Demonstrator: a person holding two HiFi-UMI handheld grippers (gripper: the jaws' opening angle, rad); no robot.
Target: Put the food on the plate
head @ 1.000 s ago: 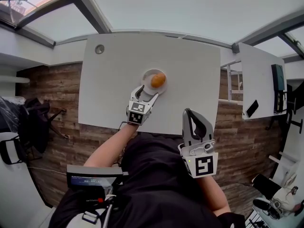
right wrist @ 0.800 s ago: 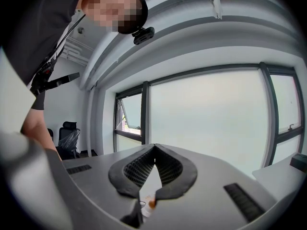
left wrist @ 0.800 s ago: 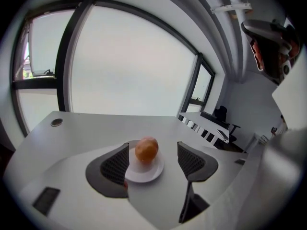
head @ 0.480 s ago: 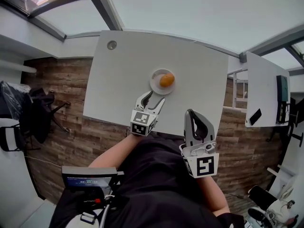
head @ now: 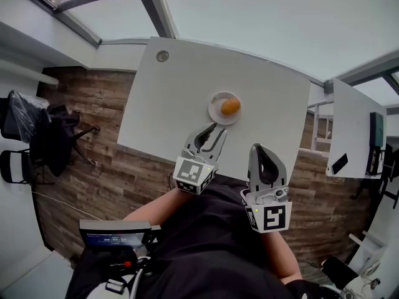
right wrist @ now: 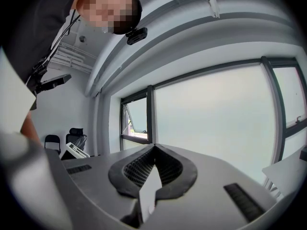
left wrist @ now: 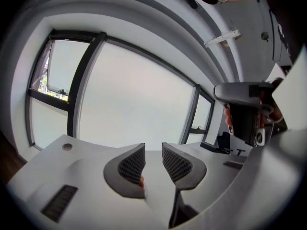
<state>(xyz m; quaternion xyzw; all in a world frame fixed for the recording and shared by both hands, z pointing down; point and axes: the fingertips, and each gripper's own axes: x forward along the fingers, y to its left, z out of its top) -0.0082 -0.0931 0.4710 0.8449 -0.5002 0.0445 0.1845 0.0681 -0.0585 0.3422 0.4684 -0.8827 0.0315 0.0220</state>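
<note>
Office-type rm: white desks (head: 187, 92), black swivel chair (head: 25, 122), big windows (left wrist: 129, 95), wood-look floor (head: 93, 104)

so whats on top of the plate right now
One round orange-brown food item sits on the white plate, toward its right side. Nothing else shows on it. The patch of plate under the food is covered.

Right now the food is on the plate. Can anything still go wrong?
Maybe two things. The food sits toward one side of the plate, not in the middle, so a bump to the table might roll it off. The left tongs, closing on nothing, hang close to the plate, so a careless swing could knock it.
</note>
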